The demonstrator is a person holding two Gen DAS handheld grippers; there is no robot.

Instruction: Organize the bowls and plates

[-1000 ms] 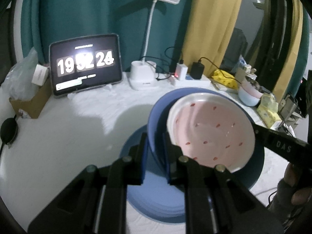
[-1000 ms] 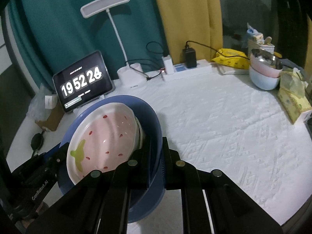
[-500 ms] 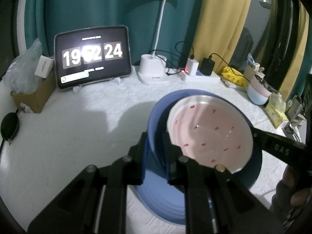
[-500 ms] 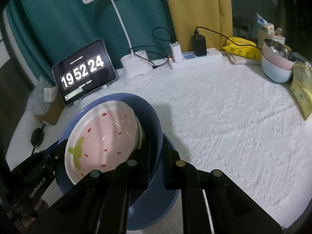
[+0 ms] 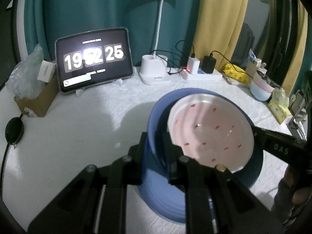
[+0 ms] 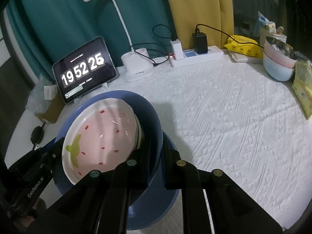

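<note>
Blue bowl [image 5: 156,177], held tilted over a blue plate [image 6: 152,214] on the white-clothed table [image 6: 234,117], carries a pink strawberry-patterned bowl [image 5: 210,134] inside it. Left gripper [image 5: 156,144] is clamped on the blue bowl's near rim, and right gripper [image 6: 157,154] is clamped on the opposite rim.

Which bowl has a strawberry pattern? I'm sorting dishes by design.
The pink bowl nested inside the big blue bowl that both grippers clamp: red seeds, green leaf. The stacked bowls at the table's far right look plain.
</note>
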